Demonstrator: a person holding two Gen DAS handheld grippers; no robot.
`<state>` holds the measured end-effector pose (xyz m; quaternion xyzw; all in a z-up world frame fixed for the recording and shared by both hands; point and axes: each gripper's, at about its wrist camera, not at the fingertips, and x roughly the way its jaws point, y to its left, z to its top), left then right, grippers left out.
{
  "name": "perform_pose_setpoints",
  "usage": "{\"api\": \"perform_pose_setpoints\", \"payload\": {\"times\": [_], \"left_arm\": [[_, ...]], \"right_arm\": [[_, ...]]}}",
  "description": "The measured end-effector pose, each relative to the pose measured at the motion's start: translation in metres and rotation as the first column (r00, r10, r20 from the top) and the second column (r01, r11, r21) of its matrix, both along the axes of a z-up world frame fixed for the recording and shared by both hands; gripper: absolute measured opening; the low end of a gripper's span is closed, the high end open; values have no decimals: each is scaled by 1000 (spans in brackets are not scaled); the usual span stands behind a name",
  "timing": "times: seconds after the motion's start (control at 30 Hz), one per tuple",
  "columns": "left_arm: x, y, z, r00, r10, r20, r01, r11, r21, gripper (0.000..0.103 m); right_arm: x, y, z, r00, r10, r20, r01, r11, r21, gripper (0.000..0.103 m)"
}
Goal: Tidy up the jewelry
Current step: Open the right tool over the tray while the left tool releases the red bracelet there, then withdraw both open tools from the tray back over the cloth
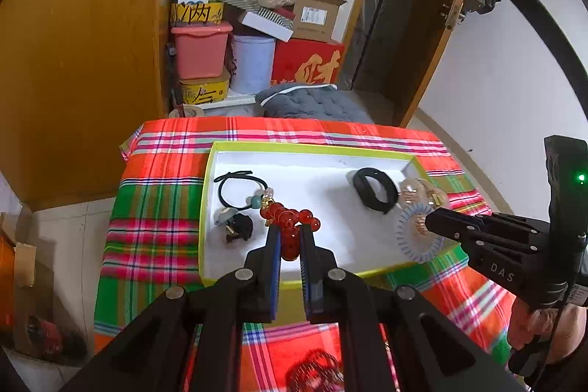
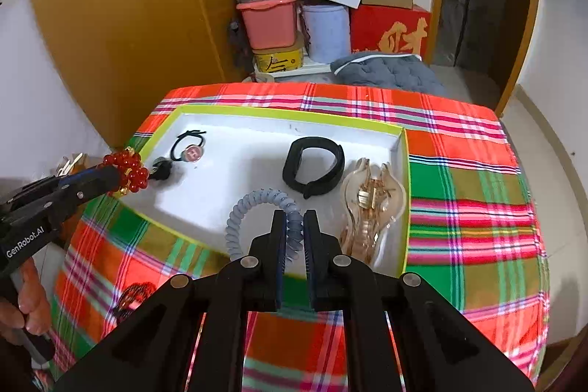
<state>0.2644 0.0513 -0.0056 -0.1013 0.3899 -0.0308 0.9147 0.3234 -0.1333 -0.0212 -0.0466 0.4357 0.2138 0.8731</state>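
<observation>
— Red and glassy, clamped in the left gripper [image 1: 290,232]: the red bead bracelet [image 1: 294,217]. Fingers narrowed hard on its lower strand, with the rest bunched past the tips.

— And on the right?

— Pinching the blue spiral hair tie [image 2: 239,215] in the right gripper [image 2: 294,217]. Fingers nearly together on one side of the coil, with the loop arching out to their left.

— Over what?

— Both over the near part of the tray [image 2: 279,112], with the bracelet toward the near left edge. Coil toward the near right, just beside the clear hair claw [image 2: 371,204]. Cannot tell whether hanging free or brushing the white floor.

— Next move?

— Probably lowering and letting go, so turns on where bare floor lies. For the left fingers, ahead and a little to the right. To their left, already taken by the small black piece [image 1: 240,226]. For the right fingers, ahead and to the left, away from the claw's long body, which runs near to far along the right wall.

— Nearer to that open middle?

— Hard to call; roughly level, one from each side. Worth releasing in turn rather than crowding.

— Farther back?

— Black hair tie [image 1: 239,186] at far left, black wristband [image 2: 312,168] at far right, well apart. Beyond the rim, only plaid cloth [image 2: 470,190] over the desk.
</observation>
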Motion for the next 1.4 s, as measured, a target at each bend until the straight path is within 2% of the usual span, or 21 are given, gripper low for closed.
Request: {"api": "perform_pose_setpoints", "payload": {"times": [0.33, 0.5, 0.53, 0.6, 0.67, 0.7, 1.0, 1.4], "left_arm": [[22, 6, -36, 997, 11, -81, -12, 1000, -3, 10], [26, 5, -40, 997, 11, -80, -11, 1000, 2, 10], [26, 5, -39, 997, 12, -81, -12, 1000, 7, 10], [27, 5, -39, 996, 17, -86, -16, 1000, 11, 10], [27, 6, -40, 995, 25, -98, -23, 1000, 14, 10], [26, 6, -40, 995, 28, -101, -27, 1000, 12, 10], [3, 5, -18, 996, 55, -69, -55, 998, 6, 11], [-58, -20, 14, 999, 44, -23, -43, 999, 23, 11]], "right_arm": [[21, 8, -31, 997, 9, -81, -11, 999, -33, 9], [27, 5, -40, 994, 1, -113, -6, 999, -48, 10], [27, 5, -41, 993, -1, -119, -4, 999, -46, 11], [27, 2, -41, 992, -3, -126, -1, 999, -34, 21], [25, 1, -41, 992, -4, -127, 2, 1000, -22, 36], [23, 0, -40, 992, -8, -122, 5, 1000, -21, 39], [-2, -6, -19, 997, 9, -80, -9, 1000, 0, 41], [-73, -25, 5, 999, 36, -33, -34, 998, 45, 41]]}}
